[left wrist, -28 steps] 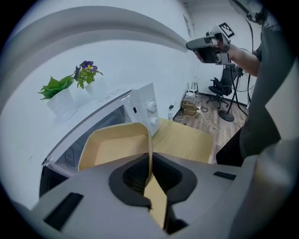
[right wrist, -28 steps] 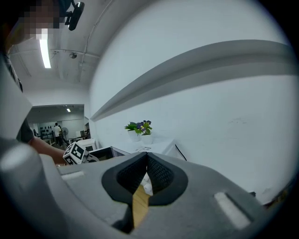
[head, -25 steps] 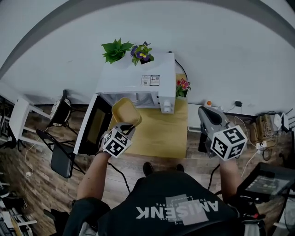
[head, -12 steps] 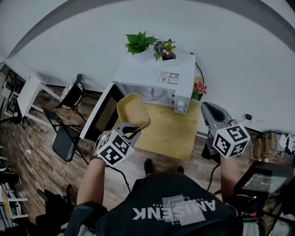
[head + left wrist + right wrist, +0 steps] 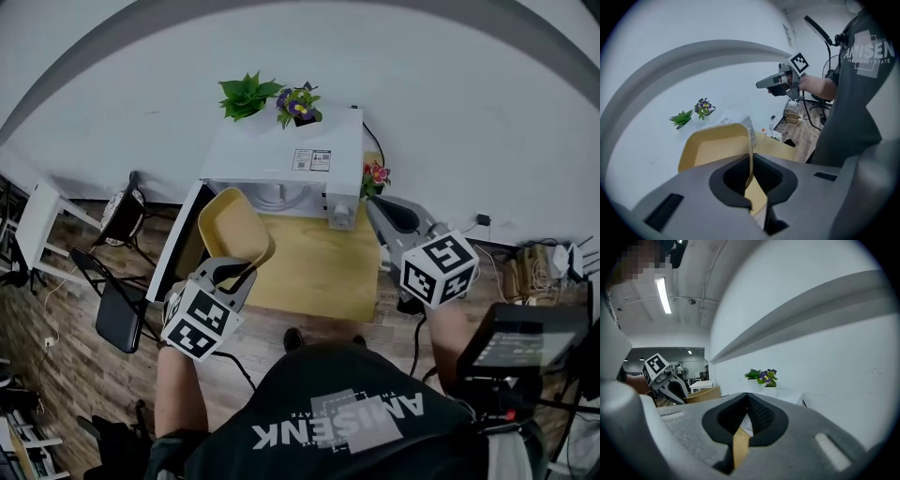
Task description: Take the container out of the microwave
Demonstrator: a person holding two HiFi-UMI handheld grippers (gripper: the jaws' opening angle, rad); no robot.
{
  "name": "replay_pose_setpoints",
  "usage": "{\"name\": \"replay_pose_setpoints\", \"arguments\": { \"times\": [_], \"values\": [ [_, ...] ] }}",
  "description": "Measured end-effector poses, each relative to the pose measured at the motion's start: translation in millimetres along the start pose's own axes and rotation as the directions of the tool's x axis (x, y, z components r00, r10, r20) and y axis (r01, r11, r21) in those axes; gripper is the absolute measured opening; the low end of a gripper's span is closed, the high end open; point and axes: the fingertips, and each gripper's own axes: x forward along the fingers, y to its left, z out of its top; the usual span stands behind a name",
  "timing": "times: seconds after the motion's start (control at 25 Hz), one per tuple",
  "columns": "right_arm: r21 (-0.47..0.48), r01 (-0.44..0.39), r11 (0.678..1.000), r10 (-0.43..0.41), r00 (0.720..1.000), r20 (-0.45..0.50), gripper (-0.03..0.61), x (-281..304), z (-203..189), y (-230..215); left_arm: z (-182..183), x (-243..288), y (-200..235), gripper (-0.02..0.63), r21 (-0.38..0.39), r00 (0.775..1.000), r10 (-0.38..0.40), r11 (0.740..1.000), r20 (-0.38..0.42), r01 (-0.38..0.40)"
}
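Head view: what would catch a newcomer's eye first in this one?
The yellow container stands out, pinched by its rim in the left claw in front of the white microwave, whose door hangs open. A green plant and a purple-flowered plant sit on the microwave's top. The right claw hovers shut and empty at the right.

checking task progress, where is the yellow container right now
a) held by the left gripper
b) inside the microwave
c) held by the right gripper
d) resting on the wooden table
a: the left gripper is shut on the rim of the yellow container, holding it up outside the open microwave.
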Motion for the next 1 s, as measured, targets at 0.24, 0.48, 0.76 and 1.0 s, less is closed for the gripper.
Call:
{"name": "replay_pose_setpoints", "arguments": {
  "times": [0.24,0.48,0.76,1.0],
  "values": [
    [-0.04,0.016,0.999,-0.016,1.0,-0.009,0.005,0,3,7,5,2,4,0.017,-0.018,0.999,-0.027,0.999,0.032,0.028],
    [-0.034,0.028,0.999,-0.029,0.999,-0.021,0.005,0,0,4,6,8,4,0.018,-0.012,0.996,-0.072,0.997,0.054,0.073],
    [-0.031,0.06,0.998,-0.06,0.998,-0.021,0.005,0,2,-1,3,14,7,0.017,0.007,0.995,-0.09,0.996,0.039,0.09],
    [-0.033,0.078,0.996,-0.078,0.997,-0.025,0.005,1,5,-4,2,14,12,0.017,0.022,0.996,-0.08,0.997,0.027,0.079]
  ]
}}
